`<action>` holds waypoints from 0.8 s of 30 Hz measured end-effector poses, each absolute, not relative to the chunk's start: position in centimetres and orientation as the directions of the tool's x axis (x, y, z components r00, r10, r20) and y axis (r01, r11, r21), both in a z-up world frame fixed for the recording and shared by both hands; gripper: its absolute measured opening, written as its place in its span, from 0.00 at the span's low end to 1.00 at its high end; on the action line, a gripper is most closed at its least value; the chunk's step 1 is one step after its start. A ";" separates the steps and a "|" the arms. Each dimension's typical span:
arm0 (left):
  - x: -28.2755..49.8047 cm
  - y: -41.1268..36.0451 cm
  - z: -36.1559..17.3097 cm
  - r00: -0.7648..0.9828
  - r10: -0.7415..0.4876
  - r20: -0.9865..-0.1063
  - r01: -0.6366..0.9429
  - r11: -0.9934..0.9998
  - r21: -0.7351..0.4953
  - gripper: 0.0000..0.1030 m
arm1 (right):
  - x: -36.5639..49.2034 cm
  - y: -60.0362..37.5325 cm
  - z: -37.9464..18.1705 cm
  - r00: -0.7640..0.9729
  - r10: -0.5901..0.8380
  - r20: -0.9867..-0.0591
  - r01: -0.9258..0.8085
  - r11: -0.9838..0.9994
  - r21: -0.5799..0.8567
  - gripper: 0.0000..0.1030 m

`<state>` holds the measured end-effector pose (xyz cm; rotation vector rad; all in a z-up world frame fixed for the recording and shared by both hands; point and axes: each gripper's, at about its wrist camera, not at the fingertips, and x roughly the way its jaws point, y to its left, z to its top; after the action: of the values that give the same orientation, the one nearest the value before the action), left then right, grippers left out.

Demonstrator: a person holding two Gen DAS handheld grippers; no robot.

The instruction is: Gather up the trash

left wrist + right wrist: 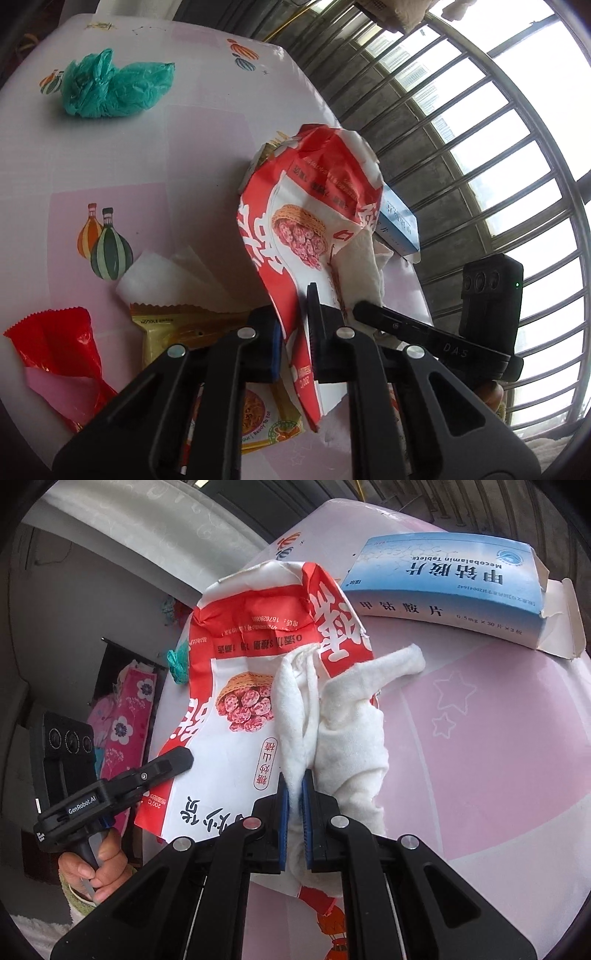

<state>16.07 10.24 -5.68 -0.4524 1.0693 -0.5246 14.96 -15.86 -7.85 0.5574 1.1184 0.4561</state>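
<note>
Two wrist views over a pink table (155,155) during trash collection. The left gripper (295,325) is closed on the lower edge of a red-and-white paper snack bag (295,221), which stands up from the jaws and leans toward the table's window-side edge. The right gripper (295,805) is pinched shut on a crumpled white cloth (351,738); the left view shows it as a black arm entering from the right (424,332). The cloth hangs against the bag's printed face, touching it, so held item and receptacle already meet.

The governing relation: the bag's long axis runs from the left jaws upward and away, and its creased far end (258,583) lies beyond the cloth as seen from the right wrist. Whether that end is an open mouth cannot be told. If it is, the cloth would probably need to be lifted along the bag's length and over that end rather than pressed sideways.

Other trash on the table: a green plastic bag (114,85) near the far edge, well apart; a red wrapper (55,347), a gold noodle packet (184,332) and a folded white tissue (159,273) near the left gripper; a blue-and-white tablet box (443,590) just beyond the bag, nearer the right gripper. A person's hand (99,867) grips the left handle.
</note>
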 end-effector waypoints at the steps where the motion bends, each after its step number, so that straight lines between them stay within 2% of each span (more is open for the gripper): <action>1: 16.0 10.2 -5.3 0.386 -0.607 -0.695 0.195 0.790 -0.581 0.08 | 14.8 -16.1 -7.6 0.381 0.599 -0.704 -0.059 0.776 0.628 0.07; 14: 13.6 11.3 0.5 0.466 -0.642 -0.609 0.316 0.763 -0.564 0.00 | 12.5 -21.6 -2.5 0.581 0.547 -0.603 0.009 0.736 0.677 0.07; 18: 13.2 11.8 2.5 0.515 -0.637 -0.574 0.328 0.765 -0.554 0.00 | 12.5 -22.8 -2.5 0.599 0.552 -0.579 0.016 0.715 0.699 0.07; 24: 12.4 11.5 3.1 0.544 -0.653 -0.526 0.290 0.735 -0.613 0.00 | 11.7 -23.9 -3.0 0.582 0.604 -0.545 0.009 0.665 0.747 0.07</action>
<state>12.41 11.46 3.14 -0.4936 0.8178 -0.5874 11.69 -23.86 -2.96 0.7813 0.8948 0.3922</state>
